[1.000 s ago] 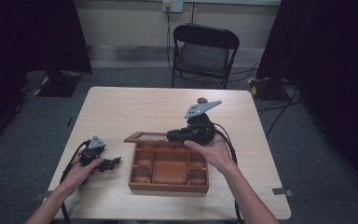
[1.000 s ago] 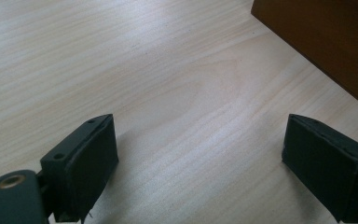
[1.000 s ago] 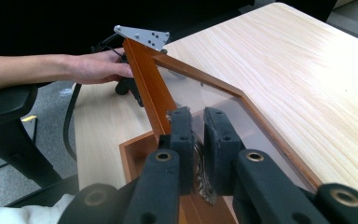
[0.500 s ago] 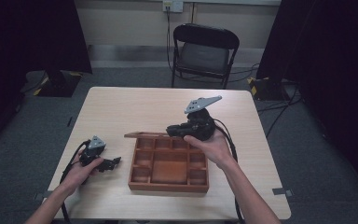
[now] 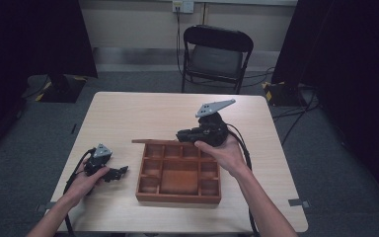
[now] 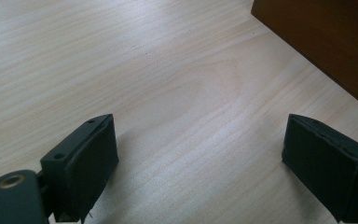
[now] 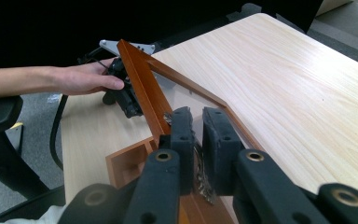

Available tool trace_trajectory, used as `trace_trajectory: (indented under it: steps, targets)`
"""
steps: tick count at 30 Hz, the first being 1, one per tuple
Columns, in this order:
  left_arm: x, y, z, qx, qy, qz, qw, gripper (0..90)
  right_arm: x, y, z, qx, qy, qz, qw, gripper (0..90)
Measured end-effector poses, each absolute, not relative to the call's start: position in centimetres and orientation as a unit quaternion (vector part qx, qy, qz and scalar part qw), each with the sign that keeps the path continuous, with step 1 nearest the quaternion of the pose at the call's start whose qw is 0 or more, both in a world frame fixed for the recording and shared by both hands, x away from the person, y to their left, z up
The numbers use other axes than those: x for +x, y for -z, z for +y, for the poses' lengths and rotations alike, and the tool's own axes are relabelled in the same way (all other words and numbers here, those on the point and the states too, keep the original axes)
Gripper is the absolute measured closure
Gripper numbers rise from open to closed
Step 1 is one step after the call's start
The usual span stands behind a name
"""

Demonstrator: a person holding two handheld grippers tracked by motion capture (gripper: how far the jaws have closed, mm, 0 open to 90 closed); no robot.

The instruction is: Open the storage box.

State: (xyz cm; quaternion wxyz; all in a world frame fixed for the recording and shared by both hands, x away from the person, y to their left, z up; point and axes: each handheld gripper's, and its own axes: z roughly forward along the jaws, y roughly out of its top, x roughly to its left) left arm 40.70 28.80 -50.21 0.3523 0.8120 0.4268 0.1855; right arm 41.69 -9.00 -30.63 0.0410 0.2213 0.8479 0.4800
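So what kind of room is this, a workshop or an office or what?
It looks most like a lab or recording studio. A bare wooden table stands on grey carpet, black curtains hang on both sides, a lone folding chair sits behind, and cables trail across the floor.

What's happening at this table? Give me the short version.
A person sits at a light wooden table with a two-jaw gripper in each hand. The right gripper is shut on the glazed lid of a wooden compartment box, holding it tilted up over the box's far edge. The left gripper rests on the table beside the box with its jaws open and nothing between them. The box's compartments look empty.
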Motion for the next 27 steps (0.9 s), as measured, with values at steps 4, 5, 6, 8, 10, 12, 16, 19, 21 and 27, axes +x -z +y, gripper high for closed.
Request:
trace_trajectory:
  steps: [4,5,6,8,10,12,16,19,21,27]
  targets:
    - [40.69,50.21,28.8,0.812,-0.186,0.427,0.352,9.7,41.86,30.47,-9.02,0.225,-0.48,0.847,0.044,81.2]
    - [40.69,50.21,28.8,0.812,-0.186,0.427,0.352,9.7,41.87,30.46,-9.01,0.225,-0.48,0.847,0.044,80.6]
    - [40.69,50.21,28.8,0.812,-0.186,0.427,0.352,9.7,41.94,30.47,-9.02,0.225,-0.48,0.847,0.043,80.4]
    - [40.69,50.21,28.8,0.812,-0.186,0.427,0.352,9.7,41.96,30.4,-9.03,0.227,-0.48,0.846,0.045,80.4]
    - [40.69,50.21,28.8,0.812,-0.186,0.427,0.352,9.7,42.06,30.39,-9.07,0.228,-0.482,0.845,0.045,80.1]
    - [40.69,50.21,28.8,0.812,-0.186,0.427,0.352,9.7,42.14,30.37,-9.11,0.229,-0.483,0.844,0.045,80.2]
    - [40.68,50.21,28.8,0.812,-0.186,0.427,0.352,9.7,42.3,30.33,-9.17,0.23,-0.485,0.843,0.044,79.9]
    - [40.68,50.2,28.8,0.812,-0.186,0.427,0.352,9.7,42.39,30.23,-9.15,0.232,-0.486,0.841,0.046,80.2]
    - [40.68,50.21,28.79,0.812,-0.186,0.427,0.352,9.7,42.5,30.18,-9.16,0.233,-0.487,0.84,0.047,80.2]
    - [40.68,50.2,28.8,0.812,-0.186,0.427,0.352,9.7,42.65,30.17,-9.25,0.235,-0.492,0.837,0.047,80.3]
